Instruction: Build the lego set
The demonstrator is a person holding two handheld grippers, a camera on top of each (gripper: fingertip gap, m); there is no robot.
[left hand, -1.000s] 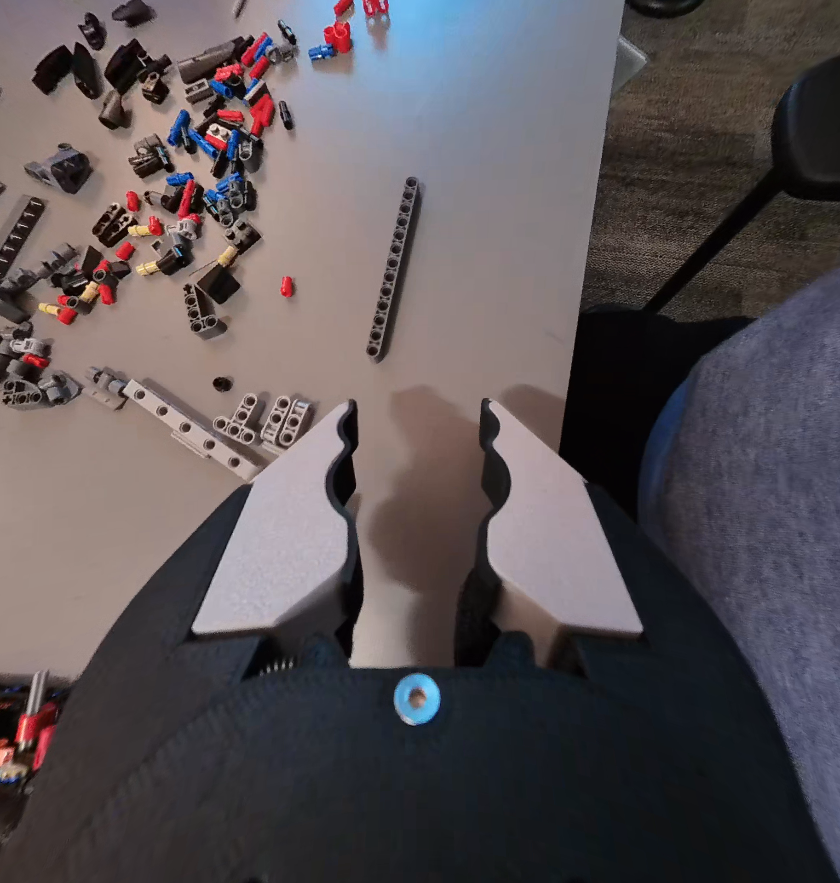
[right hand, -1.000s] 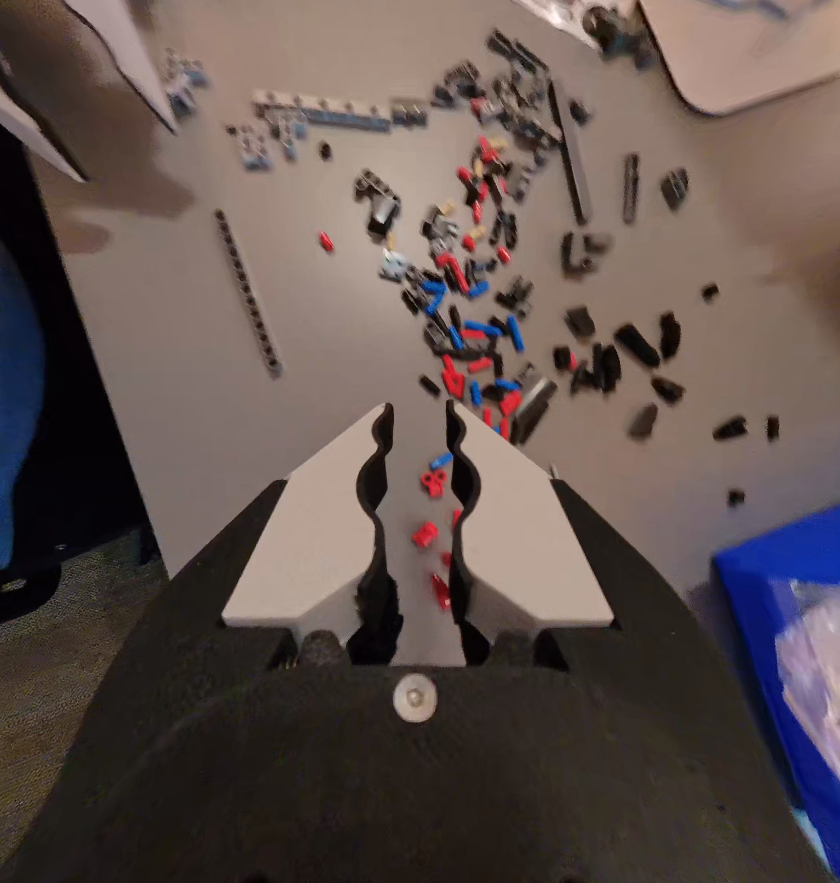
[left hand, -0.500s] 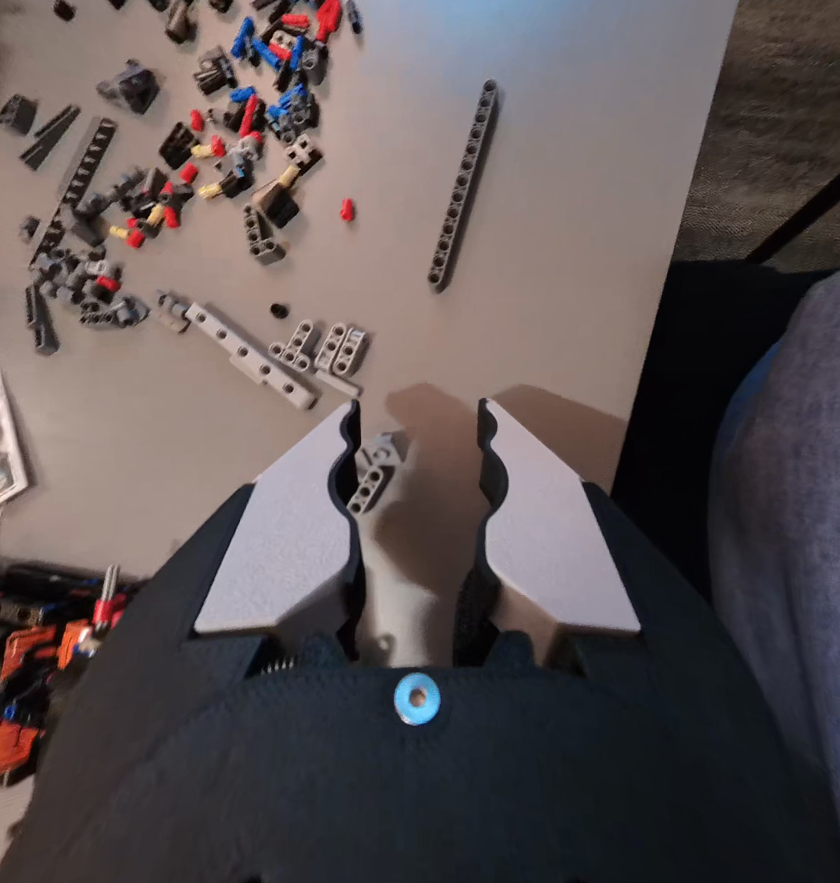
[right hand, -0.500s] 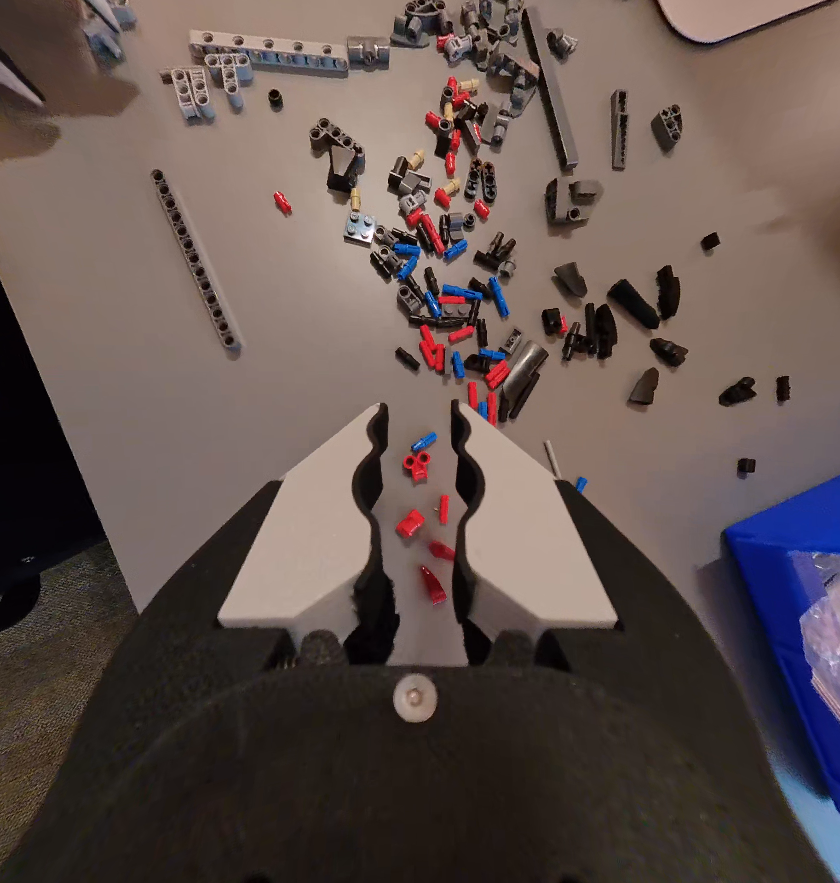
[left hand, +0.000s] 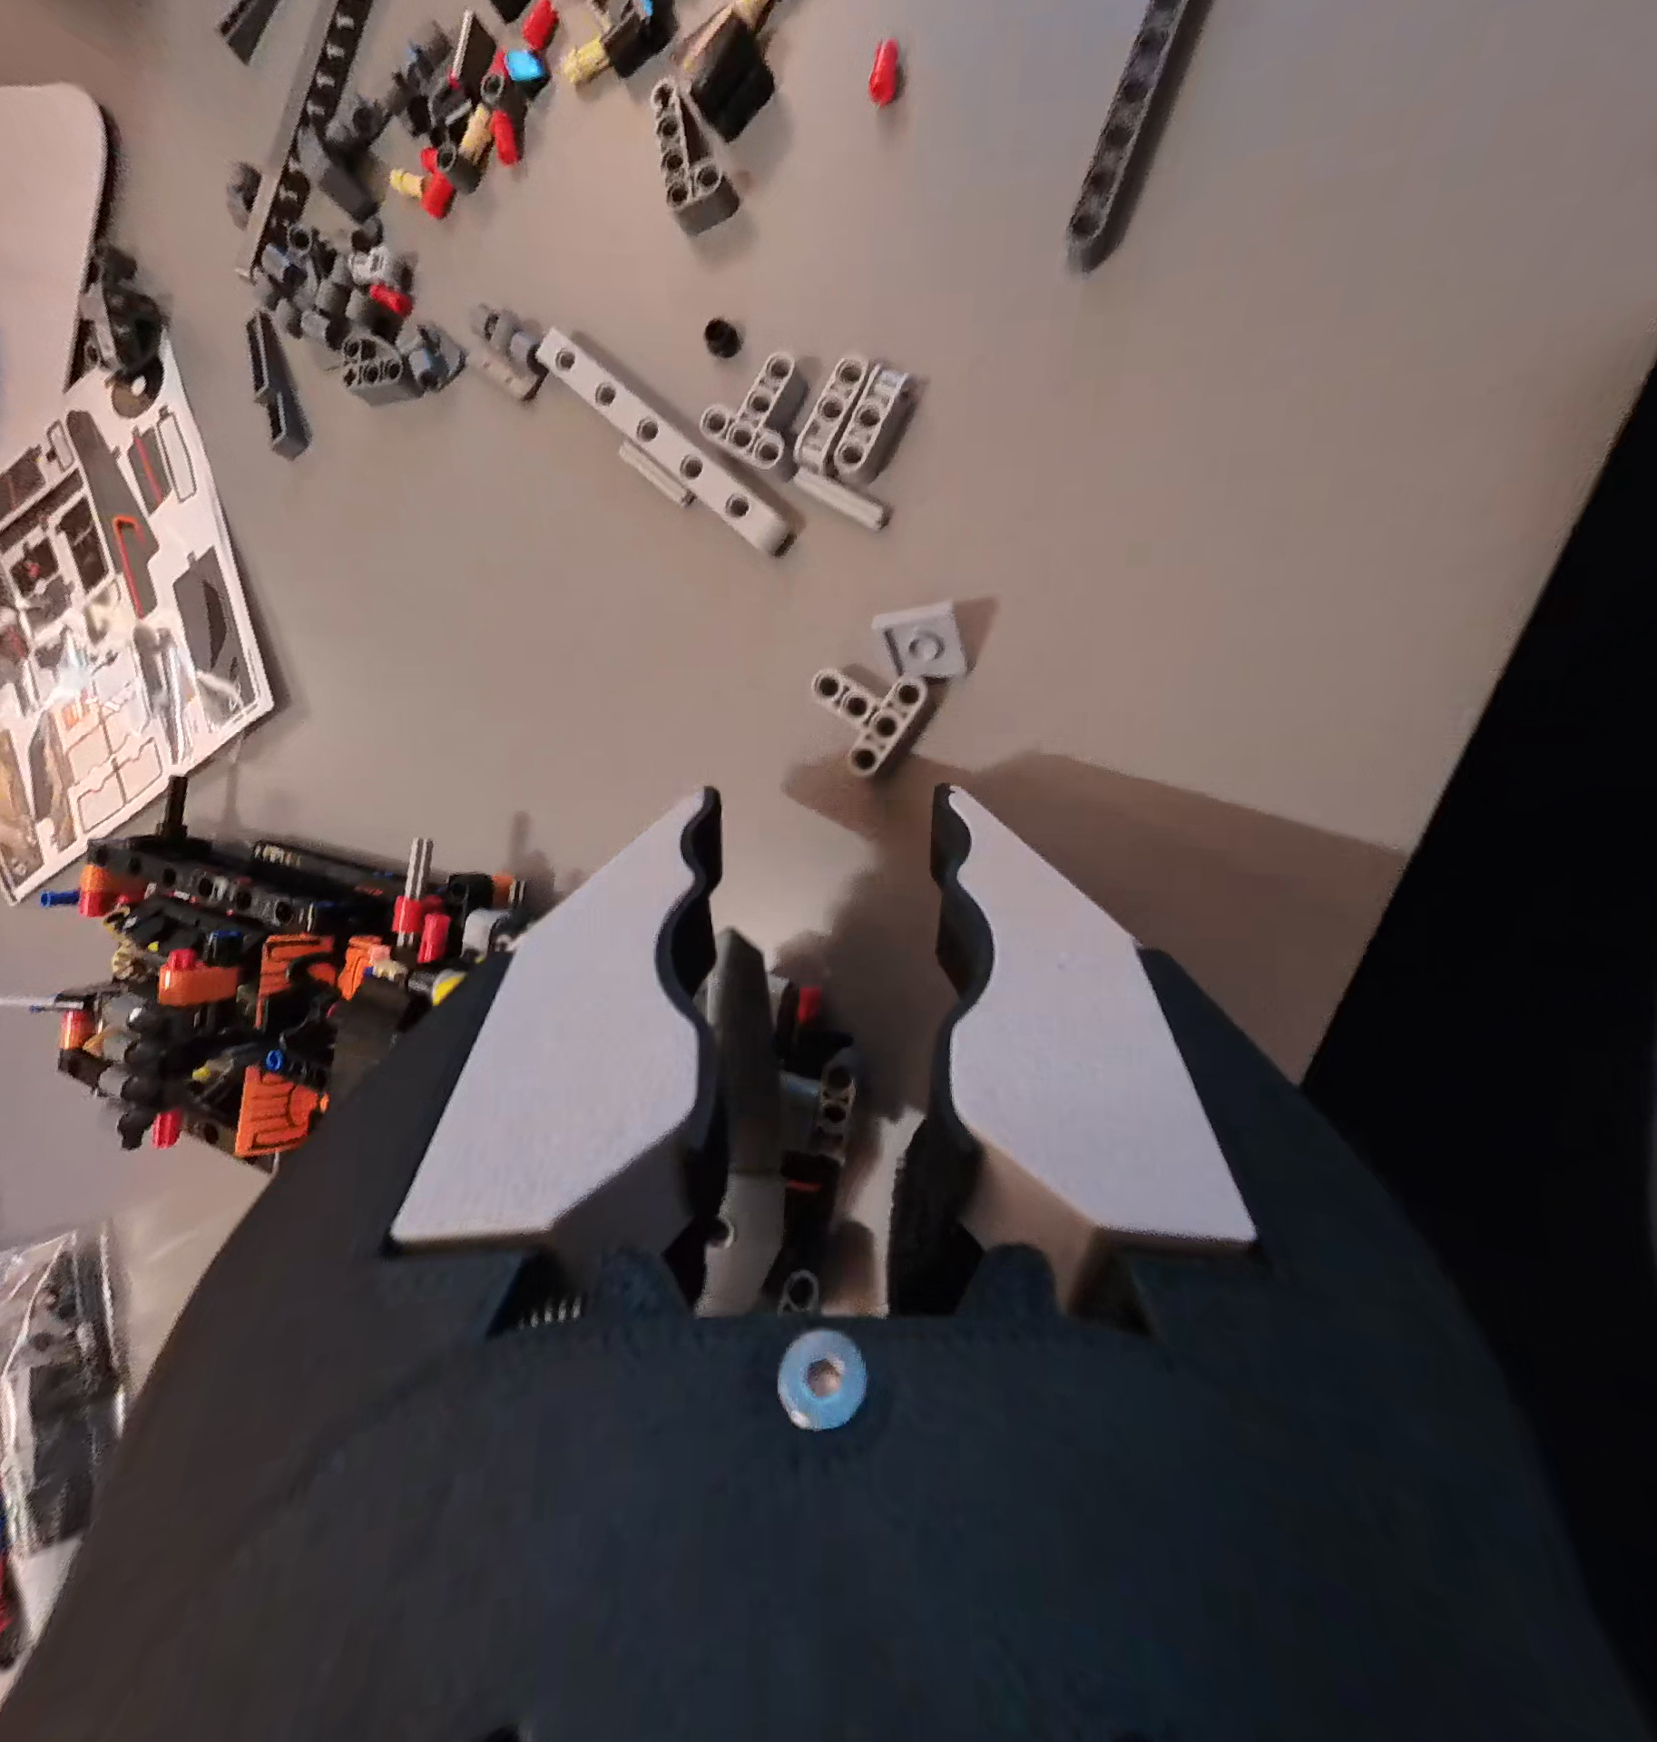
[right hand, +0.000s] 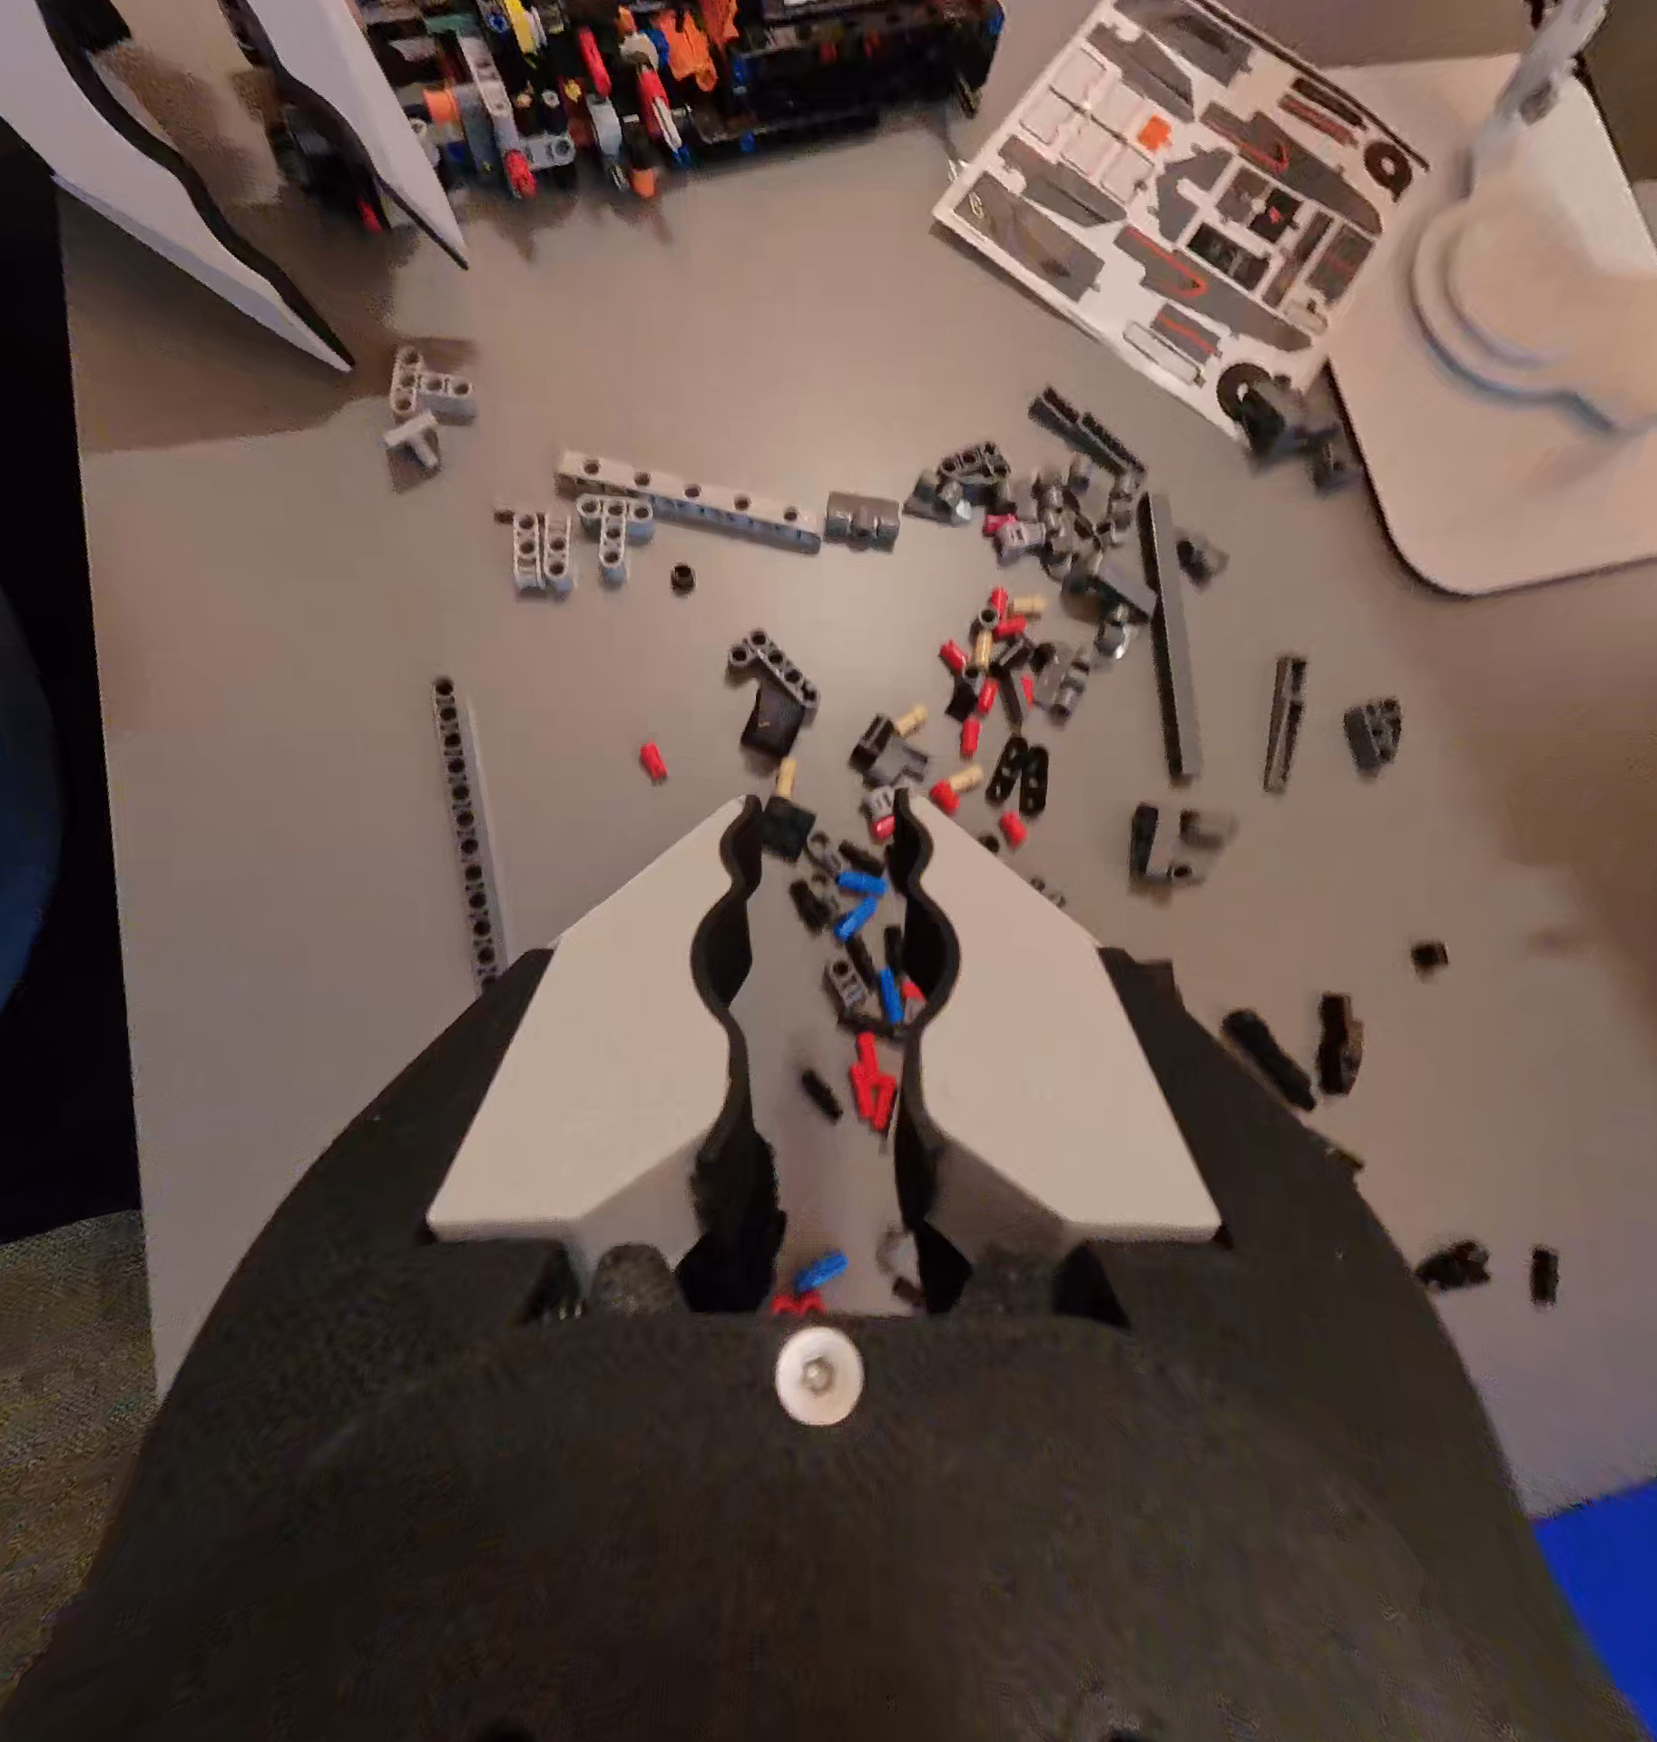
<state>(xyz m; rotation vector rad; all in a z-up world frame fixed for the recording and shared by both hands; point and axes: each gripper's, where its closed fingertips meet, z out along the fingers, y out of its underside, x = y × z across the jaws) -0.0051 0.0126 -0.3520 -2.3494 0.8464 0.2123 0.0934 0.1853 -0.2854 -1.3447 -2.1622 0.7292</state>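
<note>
The table [right hand: 268, 584] is plain grey; loose pins [right hand: 862, 905] on it are red, blue, tan and black, the long beam [right hand: 466, 820] dark grey, the L-shaped piece [left hand: 870, 716] light grey. The half-built model [left hand: 240, 999] is black with orange panels and red pins. The sticker sheet [right hand: 1174, 198] is white with grey, black and red shapes. Both grippers have pale grey fingers [left hand: 580, 1037] on black bodies

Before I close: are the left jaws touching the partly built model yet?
Cannot tell. In the left wrist view the left gripper is open over the partly built model; no gap or contact shows plainly.
</note>
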